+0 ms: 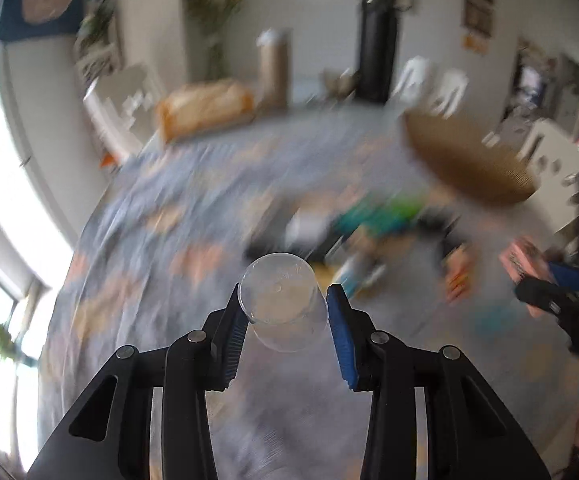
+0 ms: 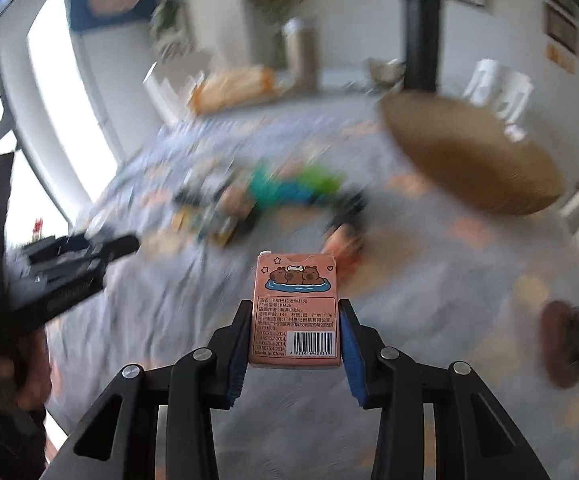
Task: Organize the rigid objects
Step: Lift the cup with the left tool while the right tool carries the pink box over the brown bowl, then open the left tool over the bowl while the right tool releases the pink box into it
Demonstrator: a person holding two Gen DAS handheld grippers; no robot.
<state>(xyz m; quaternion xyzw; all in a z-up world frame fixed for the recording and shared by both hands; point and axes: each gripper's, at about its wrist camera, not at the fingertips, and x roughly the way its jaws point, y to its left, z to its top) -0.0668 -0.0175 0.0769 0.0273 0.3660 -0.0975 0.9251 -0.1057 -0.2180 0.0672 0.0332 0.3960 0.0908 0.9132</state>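
My left gripper (image 1: pixel 285 296) is shut on a small clear plastic cup (image 1: pixel 283 300), held off the table with its base toward the camera. My right gripper (image 2: pixel 294 308) is shut on a pink card box (image 2: pixel 295 312) printed with cartoon capybaras and a barcode, also lifted. In the left wrist view the right gripper (image 1: pixel 565 280) shows at the right edge with the pink box (image 1: pixel 521 260) in it. In the right wrist view the left gripper (image 2: pixel 73 256) shows at the left, held by a hand (image 2: pixel 17 372). A blurred heap of small objects (image 2: pixel 281 192) lies mid-table.
A blue-grey patterned cloth (image 1: pixel 193 220) covers the table. A woven brown basket (image 2: pixel 469 156) stands at the right. At the back are a tan box (image 1: pixel 205 108), a tall tan bottle (image 1: pixel 273 68) and a tall black flask (image 1: pixel 377 52). A brown thing (image 2: pixel 565 344) lies at the right edge.
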